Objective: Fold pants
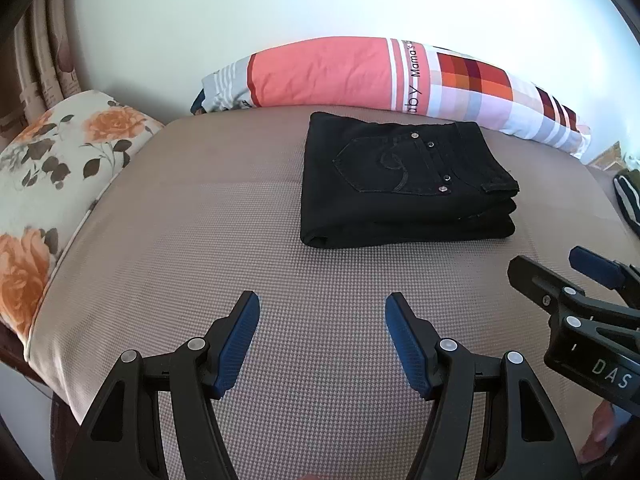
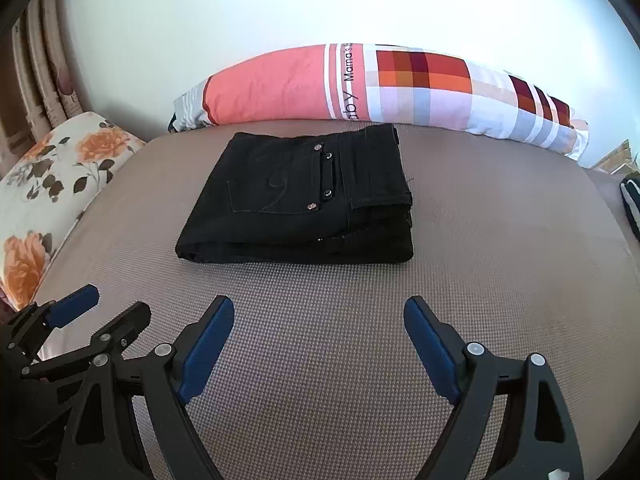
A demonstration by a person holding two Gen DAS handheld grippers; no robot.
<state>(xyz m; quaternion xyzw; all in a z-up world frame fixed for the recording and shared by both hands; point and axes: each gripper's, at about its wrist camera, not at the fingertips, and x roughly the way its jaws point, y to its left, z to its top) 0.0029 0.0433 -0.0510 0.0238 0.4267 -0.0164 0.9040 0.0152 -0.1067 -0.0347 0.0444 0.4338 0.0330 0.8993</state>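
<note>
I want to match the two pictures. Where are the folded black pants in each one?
Left wrist view: black pants lie right of centre, on the mat.
Right wrist view: black pants lie left of centre.
Shared landmark: the pink checked pillow right behind them.

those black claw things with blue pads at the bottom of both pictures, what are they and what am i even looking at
They are two handheld grippers, one in each of a person's hands, each carrying a camera that looks along its fingers. One picture comes from the left gripper, the other from the right gripper; each also catches its neighbour at the edge. Both are open and hold nothing. Ahead, on a beige mattress, lie black pants, already folded into a neat stack. Behind them is a pink and checked pillow, with a floral cushion to the left.
</note>
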